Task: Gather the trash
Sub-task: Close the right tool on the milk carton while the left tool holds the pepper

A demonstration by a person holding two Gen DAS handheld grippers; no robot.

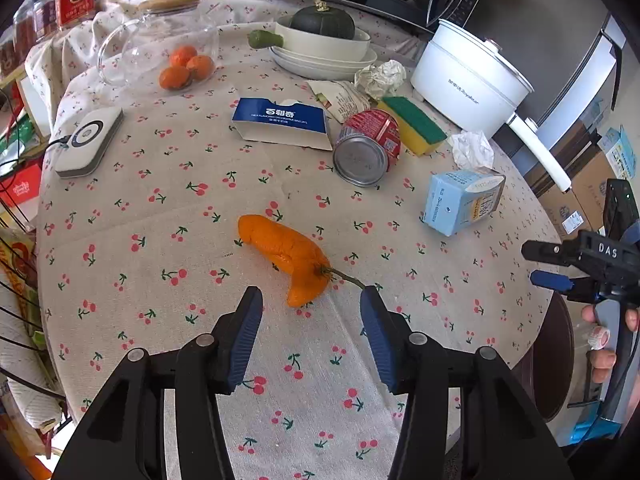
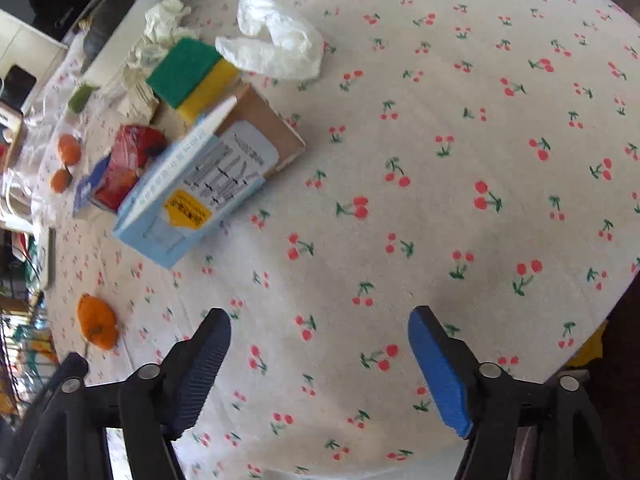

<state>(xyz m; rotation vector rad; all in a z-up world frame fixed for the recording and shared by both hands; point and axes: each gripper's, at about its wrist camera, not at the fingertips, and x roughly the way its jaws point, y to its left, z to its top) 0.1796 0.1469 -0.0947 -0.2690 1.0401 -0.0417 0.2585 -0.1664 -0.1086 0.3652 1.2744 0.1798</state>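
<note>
Left gripper (image 1: 311, 300) spread, nothing pinched — one orange peel (image 1: 290, 258) lying on the cherry-print tablecloth (image 1: 160, 240) just beyond its tips, frame centre. Right gripper (image 2: 320, 330) spread wide over bare cloth. Upper frame: one red can (image 1: 366, 146), one blue carton (image 1: 462, 200), two crumpled papers, perhaps three oranges (image 1: 186, 70) behind glass

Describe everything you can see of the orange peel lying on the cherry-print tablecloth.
The orange peel is one long curled strip, bright orange with a dimpled skin, bent like a hook at its near end. A thin green stem juts from it toward the right. It lies flat on the tablecloth, apart from the other litter, just ahead of the left hand-held gripper, whose open pads do not touch it. From the right wrist view it shows small at the far left.
</note>
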